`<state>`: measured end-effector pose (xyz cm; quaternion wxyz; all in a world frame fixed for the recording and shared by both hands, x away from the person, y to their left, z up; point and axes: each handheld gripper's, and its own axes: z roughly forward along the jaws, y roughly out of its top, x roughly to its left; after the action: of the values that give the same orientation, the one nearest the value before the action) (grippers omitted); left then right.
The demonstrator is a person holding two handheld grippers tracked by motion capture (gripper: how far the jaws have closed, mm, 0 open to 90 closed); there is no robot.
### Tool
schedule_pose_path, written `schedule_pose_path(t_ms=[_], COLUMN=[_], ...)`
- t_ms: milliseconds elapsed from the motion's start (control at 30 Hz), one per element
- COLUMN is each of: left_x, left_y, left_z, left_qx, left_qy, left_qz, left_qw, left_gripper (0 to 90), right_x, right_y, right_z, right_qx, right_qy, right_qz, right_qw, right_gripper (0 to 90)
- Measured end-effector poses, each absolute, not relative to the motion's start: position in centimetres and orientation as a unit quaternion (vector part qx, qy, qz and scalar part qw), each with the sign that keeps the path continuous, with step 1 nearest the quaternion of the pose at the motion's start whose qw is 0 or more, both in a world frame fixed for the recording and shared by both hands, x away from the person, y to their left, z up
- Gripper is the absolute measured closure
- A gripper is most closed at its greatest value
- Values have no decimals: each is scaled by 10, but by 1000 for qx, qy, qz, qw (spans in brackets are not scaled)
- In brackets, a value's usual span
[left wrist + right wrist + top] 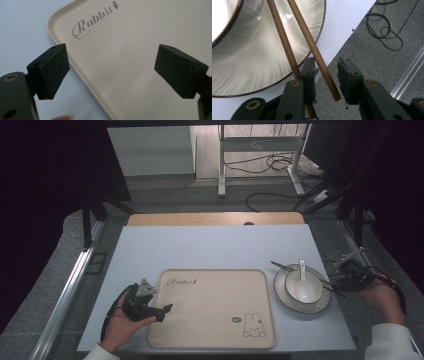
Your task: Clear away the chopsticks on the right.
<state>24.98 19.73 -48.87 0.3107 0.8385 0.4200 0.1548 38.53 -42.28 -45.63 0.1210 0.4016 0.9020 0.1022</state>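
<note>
A beige tray (215, 305) printed with "Rabbit" and a rabbit drawing lies at the table's front middle. My left gripper (165, 313) is at the tray's left edge, open, with its jaws spread wide over the rim (75, 72) and nothing between them. To the right, a grey plate (320, 306) holds a bowl (315, 290) with a white spoon (303, 280). Two wooden chopsticks (285, 267) lie across the plate. My right gripper (327, 82) is at their near ends, by the table's right edge. It is open a little. One chopstick (322, 65) runs between the jaws; the other passes behind the left jaw.
A pale blue-white table top (210, 245) has a wooden strip (215, 218) along its back. Grey floor with cables (270, 165) and desk legs lies beyond. A metal rail (65, 295) runs along the left side.
</note>
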Motion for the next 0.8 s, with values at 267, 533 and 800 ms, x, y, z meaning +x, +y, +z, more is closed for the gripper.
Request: schedule_pose_path(t_ms=[267,533,800], left_x=[250,250,250], left_y=[198,198,199], left_z=[-489,-490,-489], left_qx=[839,840,839], left_qy=[421,421,424], left_qz=[154,153,152], left_qw=[308,306,306], left_gripper=[129,129,129], right_x=[387,386,384], right_y=[-423,-423,-425], right_z=[-459,-459,-455], right_qx=[389,378,381], right_qy=[908,912,907], right_qz=[99,107,115], right_qw=[119,120,136], right_gripper=[777,827,833])
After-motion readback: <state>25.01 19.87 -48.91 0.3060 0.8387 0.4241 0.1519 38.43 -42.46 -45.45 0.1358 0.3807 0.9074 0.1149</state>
